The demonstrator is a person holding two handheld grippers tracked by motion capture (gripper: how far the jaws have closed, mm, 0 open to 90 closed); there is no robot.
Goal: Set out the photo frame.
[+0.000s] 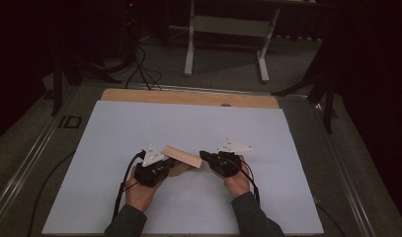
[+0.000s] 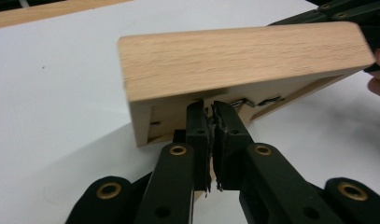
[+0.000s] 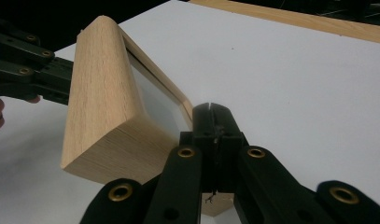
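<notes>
Well, the left gripper [image 2: 212,116] has its black jaws pinched nearly together on the recessed back edge of a pale, rounded-cornered wooden frame [image 2: 243,58], raised above the smooth white table sheet [image 1: 267,133]; the right gripper [image 3: 214,116], jaws closed, clamps the opposite end

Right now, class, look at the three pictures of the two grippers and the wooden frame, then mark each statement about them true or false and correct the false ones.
1. The wooden frame is held between the left gripper and the right gripper. True.
2. The frame lies flat on the white sheet. False: it is tilted up, gripped at both ends.
3. The right gripper's jaws stand wide open. False: they are closed on the frame's edge.
4. A strip of wooden tabletop shows beyond the far edge of the sheet. True.
5. The frame is painted blue. False: it is pale bare wood.
</notes>
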